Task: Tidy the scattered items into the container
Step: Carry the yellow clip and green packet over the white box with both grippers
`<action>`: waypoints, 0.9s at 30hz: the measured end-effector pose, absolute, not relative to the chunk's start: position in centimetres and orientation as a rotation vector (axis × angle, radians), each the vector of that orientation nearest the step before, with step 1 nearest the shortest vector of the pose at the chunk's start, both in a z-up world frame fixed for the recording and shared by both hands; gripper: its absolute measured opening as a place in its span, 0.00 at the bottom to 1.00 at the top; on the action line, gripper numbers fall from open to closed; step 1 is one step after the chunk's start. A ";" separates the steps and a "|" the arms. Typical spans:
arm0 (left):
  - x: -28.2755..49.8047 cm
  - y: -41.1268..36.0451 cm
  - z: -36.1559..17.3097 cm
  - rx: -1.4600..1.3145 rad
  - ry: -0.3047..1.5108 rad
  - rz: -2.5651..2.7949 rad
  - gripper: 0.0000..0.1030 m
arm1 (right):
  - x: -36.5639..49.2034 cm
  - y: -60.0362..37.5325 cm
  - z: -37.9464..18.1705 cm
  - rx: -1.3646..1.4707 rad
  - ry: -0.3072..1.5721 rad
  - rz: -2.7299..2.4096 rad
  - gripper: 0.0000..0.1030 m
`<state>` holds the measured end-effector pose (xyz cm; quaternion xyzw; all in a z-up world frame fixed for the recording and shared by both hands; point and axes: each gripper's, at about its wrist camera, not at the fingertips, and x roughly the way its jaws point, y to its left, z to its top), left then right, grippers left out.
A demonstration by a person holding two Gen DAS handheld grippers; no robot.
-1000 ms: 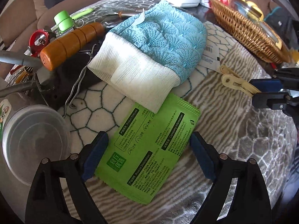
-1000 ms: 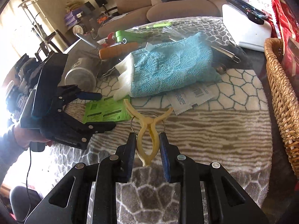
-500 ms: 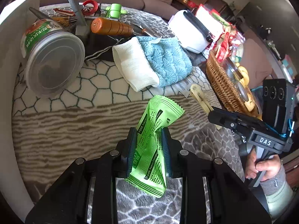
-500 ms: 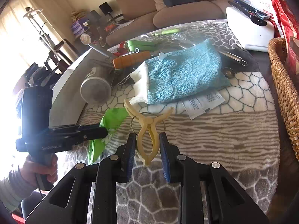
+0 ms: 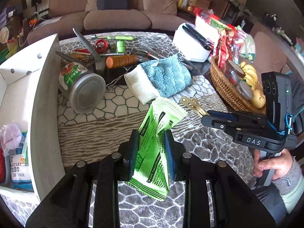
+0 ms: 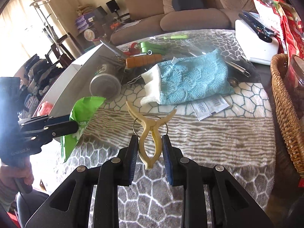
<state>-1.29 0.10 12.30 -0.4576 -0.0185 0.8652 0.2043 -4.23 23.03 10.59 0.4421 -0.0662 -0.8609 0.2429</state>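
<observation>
Left gripper (image 5: 152, 152) clamps green packet (image 5: 155, 144), lifted off blanket (image 5: 98, 129). Right gripper (image 6: 150, 152) pinches yellow clip (image 6: 150, 131); white box (image 5: 43, 104) at left.

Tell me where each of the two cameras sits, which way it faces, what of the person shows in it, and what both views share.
Left wrist: sits on the left hand-held gripper, looking forward and down over the table; it clamps the green packet. The right hand shows.
Right wrist: sits on the right hand-held gripper, facing the same table; it grips the yellow clothes peg. The left hand shows.
Shared: packet, peg, blue mitt, tin can, white container, wicker basket, and each other's gripper.
</observation>
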 end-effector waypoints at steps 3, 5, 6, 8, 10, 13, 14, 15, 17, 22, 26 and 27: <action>-0.6 -0.7 14.1 -1.248 -0.068 2.441 0.24 | -3.6 22.0 11.5 1.196 -0.199 -2.349 0.24; -0.2 -1.7 15.2 -1.226 -0.088 2.467 0.25 | -3.2 20.9 12.3 1.189 -0.237 -2.324 0.24; 0.0 -2.3 15.8 -1.212 -0.101 2.479 0.25 | -3.0 20.3 12.7 1.189 -0.253 -2.307 0.24; 0.4 -3.6 16.7 -1.188 -0.125 2.498 0.25 | -2.8 18.4 13.9 1.187 -0.233 -2.290 0.24; 0.7 -5.6 17.6 -1.169 -0.140 2.524 0.25 | -2.7 16.3 15.5 1.164 -0.200 -2.278 0.24; 1.1 -10.0 18.7 -1.157 -0.174 2.579 0.25 | -2.9 12.7 18.0 1.129 -0.185 -2.251 0.24; 1.2 -11.8 18.8 -1.164 -0.187 2.598 0.25 | -3.0 11.4 18.7 1.118 -0.180 -2.240 0.24; 1.2 -13.6 18.9 -1.174 -0.201 2.617 0.25 | -3.1 10.0 19.3 1.107 -0.174 -2.228 0.24; 1.2 -17.3 18.8 -1.199 -0.229 2.658 0.25 | -3.3 6.9 20.0 1.088 -0.154 -2.202 0.24; 2.1 -25.7 18.5 -1.222 -0.311 2.769 0.25 | -4.4 -1.1 19.1 1.110 -0.070 -2.133 0.24; 3.2 -31.3 18.1 -1.216 -0.416 2.832 0.25 | -5.6 -6.4 17.2 1.160 -0.037 -2.075 0.24; 3.5 -32.6 18.0 -1.214 -0.439 2.845 0.25 | -5.8 -7.7 16.9 1.166 -0.027 -2.060 0.24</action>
